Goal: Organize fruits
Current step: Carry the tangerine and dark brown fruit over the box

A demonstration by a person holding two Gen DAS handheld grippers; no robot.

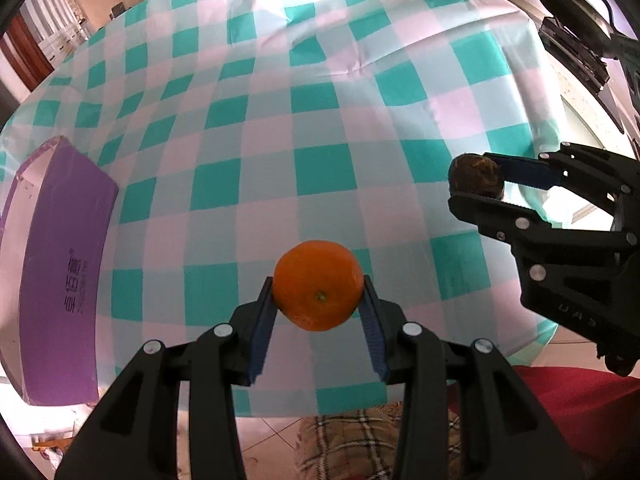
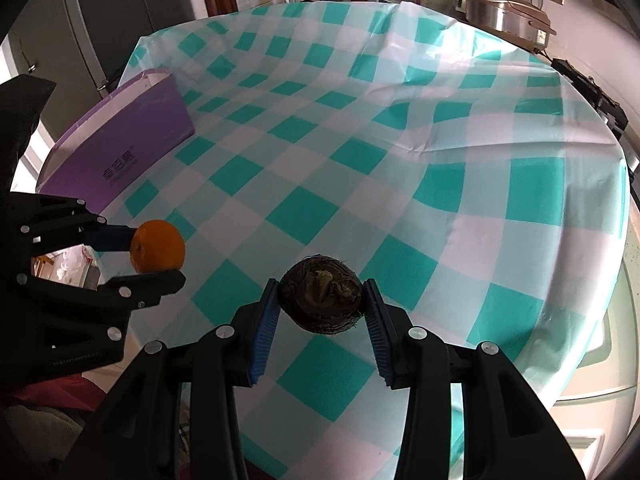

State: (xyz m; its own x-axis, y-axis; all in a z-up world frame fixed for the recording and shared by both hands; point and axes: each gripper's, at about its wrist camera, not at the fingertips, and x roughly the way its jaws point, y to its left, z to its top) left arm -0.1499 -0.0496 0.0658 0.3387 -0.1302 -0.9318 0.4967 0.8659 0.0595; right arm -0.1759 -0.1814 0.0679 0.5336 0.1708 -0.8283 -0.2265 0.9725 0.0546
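My left gripper (image 1: 319, 292) is shut on an orange (image 1: 319, 285) and holds it above the near edge of the checked table. It also shows in the right wrist view (image 2: 154, 254), with the orange (image 2: 158, 246) between its fingers. My right gripper (image 2: 320, 300) is shut on a dark brown rough fruit (image 2: 321, 298) above the table's near side. The left wrist view shows that gripper (image 1: 478, 178) and the brown fruit (image 1: 476, 176) at the right. A purple box (image 1: 60, 264) lies at the table's left edge, also in the right wrist view (image 2: 120, 152).
The round table wears a teal and white checked cloth (image 1: 320, 120). A dark pan and stand (image 1: 576, 32) sit beyond its far right edge. A metal cooker (image 2: 508, 12) stands on a counter behind the table. Red cloth (image 1: 580, 400) lies below the near edge.
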